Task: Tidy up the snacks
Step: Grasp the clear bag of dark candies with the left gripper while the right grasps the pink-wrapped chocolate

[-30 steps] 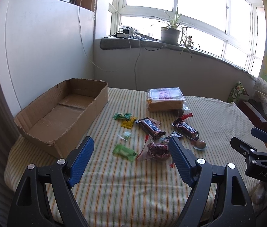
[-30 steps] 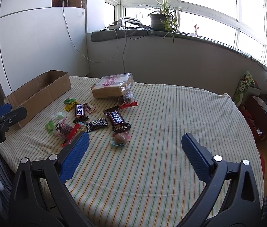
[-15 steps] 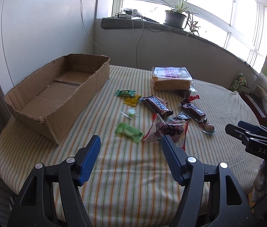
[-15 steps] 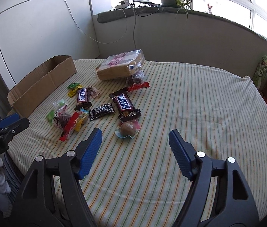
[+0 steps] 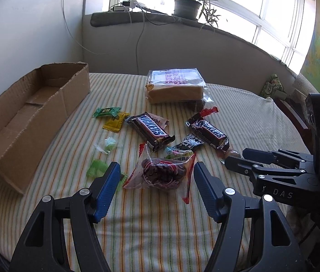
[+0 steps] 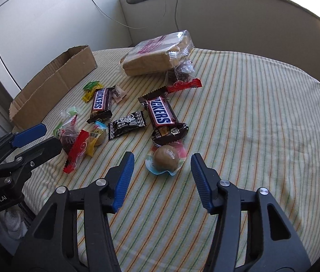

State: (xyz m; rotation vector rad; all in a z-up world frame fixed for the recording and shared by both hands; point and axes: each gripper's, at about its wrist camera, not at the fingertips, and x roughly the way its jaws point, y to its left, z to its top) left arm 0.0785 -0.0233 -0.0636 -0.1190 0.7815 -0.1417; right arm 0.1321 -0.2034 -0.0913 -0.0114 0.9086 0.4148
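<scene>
On the striped table: snacks lay scattered over the tablecloth, with a cardboard box at the far left edge.
Left gripper: the left gripper hovered low over the near side of the pile, fingers apart, nothing pressed between them.
Between its fingers: a clear bag of dark red fruit with red edges lay on the cloth in the gap, touching neither blue pad as far as could be seen.
Beside its left finger: a green candy lay partly hidden behind the pad.
Right gripper: the right gripper pointed down at the near right of the pile; its fingers had just been closing yet stood apart, gripping nothing.
Between its fingers: a round brown sweet in a blue and pink wrapper sat in the gap, clear of both pads.
Chocolate bars: one chocolate bar lay just beyond the round sweet, a second chocolate bar further left.
Black packet: a small black packet lay between the two bars.
Bread: a wrapped loaf sat at the far side of the pile.
Small sweets: a green wrapper and a yellow wrapper lay near the box.
Box: it stood open, inside bare where visible.
Window sill: a potted plant stood far behind.
</scene>
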